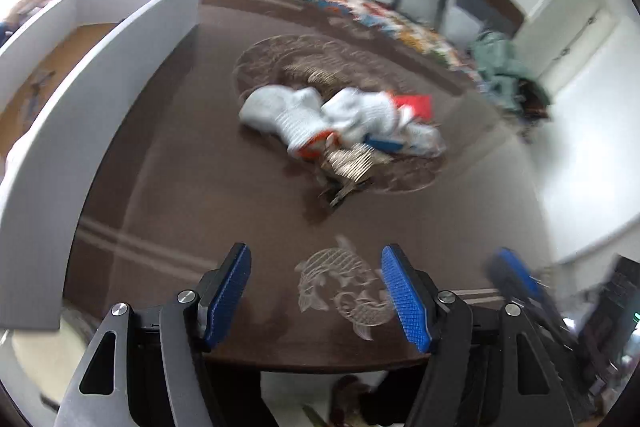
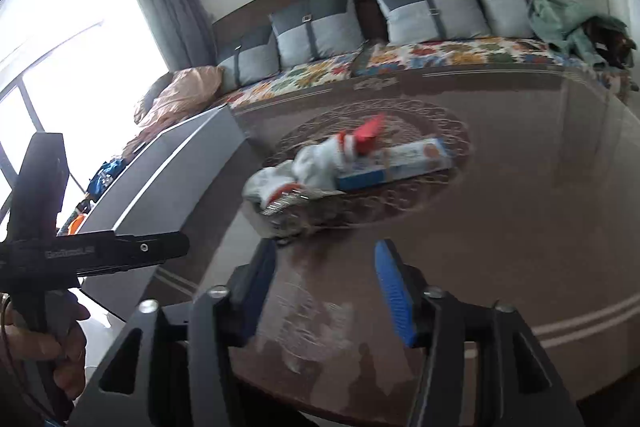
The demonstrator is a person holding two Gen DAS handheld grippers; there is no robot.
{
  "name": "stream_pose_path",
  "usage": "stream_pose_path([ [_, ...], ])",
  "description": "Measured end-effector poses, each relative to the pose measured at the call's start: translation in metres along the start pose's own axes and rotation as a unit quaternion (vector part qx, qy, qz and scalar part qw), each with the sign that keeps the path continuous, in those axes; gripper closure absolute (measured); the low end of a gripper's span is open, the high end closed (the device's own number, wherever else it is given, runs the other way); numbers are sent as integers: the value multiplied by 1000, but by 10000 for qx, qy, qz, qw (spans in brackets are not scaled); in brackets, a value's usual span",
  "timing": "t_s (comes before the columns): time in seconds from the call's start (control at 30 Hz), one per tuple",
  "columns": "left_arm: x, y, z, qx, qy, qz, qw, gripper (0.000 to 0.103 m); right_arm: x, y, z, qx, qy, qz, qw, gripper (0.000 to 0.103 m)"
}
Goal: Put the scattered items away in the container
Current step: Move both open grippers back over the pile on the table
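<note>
Both the left hand-held gripper (image 1: 316, 291) and the right hand-held gripper (image 2: 326, 291) stand open and empty above the desk (image 1: 200, 195). Ahead, the pile of socks (image 1: 304, 115), a long box (image 2: 394, 165) and a comb (image 1: 352, 163) lies untouched mid-desk. The white container (image 1: 100, 67) sits to the left, apparently nearly empty, so most tidying remains.

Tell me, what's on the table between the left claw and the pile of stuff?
Nothing: only bare brown tabletop with a printed fish pattern lies between the open left claw and the pile, in the left wrist view.
</note>
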State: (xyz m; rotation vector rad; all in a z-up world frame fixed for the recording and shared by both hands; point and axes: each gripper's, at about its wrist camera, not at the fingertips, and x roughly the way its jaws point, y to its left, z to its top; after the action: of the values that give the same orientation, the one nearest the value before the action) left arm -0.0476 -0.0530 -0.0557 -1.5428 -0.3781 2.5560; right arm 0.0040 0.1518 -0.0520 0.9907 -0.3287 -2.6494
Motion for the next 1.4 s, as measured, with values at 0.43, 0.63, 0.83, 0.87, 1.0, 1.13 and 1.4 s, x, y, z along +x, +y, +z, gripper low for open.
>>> stream_pose_path([
  [0.43,4,-31,-45,439,-797,108,9958,36,-27,-30,-19,-18,-253,41,9997,42],
  [0.63,2,-16,-64,615,-1111,558,9903,36,-14,-19,-27,-331,19,-287,9990,42],
  [0.83,-6,4,-74,558,-1401,355,9879,35,-13,-17,-30,-255,-30,-408,9988,42],
  [0.87,-6,6,-74,546,-1411,297,9880,35,-11,-21,-31,-104,-6,-388,9992,42],
  [1.0,-4,7,-74,543,-1325,37,9897,35,-8,-41,-34,358,73,-196,9991,42],
  [1.13,7,0,-76,649,-1113,-69,9916,35,-21,-32,-29,13,-319,-528,9981,42],
  [1.4,12,-9,-45,888,-959,-24,9914,35,-6,-37,-31,125,-8,-327,9994,42],
])
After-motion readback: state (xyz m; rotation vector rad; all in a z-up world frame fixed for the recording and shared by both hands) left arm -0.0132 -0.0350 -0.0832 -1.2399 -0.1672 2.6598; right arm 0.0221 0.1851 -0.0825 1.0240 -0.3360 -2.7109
